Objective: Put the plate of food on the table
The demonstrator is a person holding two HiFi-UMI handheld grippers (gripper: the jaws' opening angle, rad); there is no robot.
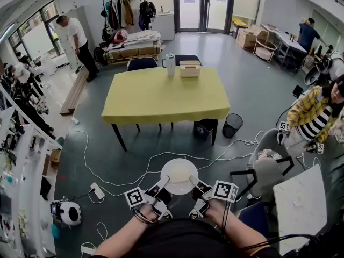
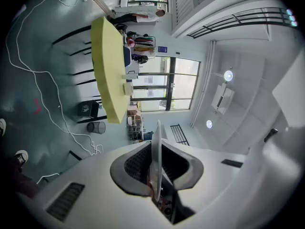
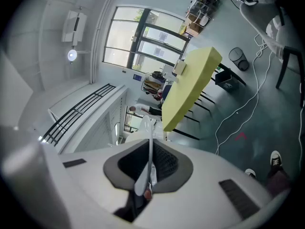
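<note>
Holding the plate (image 1: pixel 179 175) between them, both tongs are engaged. The left gripper (image 1: pixel 163 183) is pinched on its left rim and the right gripper (image 1: pixel 194 181) on its right rim. The plate hangs roughly level over the floor, close in front of the person and well apart from the table (image 1: pixel 161 98) with the yellow cloth.

Handling, as assessed: the plate looks thin, stiff and smooth-rimmed. It is likely to slip in a light pinch and to break if dropped. Anything lying on it would be loose, so it should be kept level. Opposed holds on the two rims suit it, and the weight seems modest when shared.

Views compared:
- The left gripper view shows the rim edge-on, seated between ribbed pads with the jaws pressed onto it. That depth of bite cannot be judged from above.
- The head view alone shows the plate's upper face, pale, with the food not distinguishable. It also shows a jug (image 1: pixel 170 64) and a box (image 1: pixel 190 69) at the table's far edge.
- The right gripper view confirms the same edge-on bite on the right rim.
</note>
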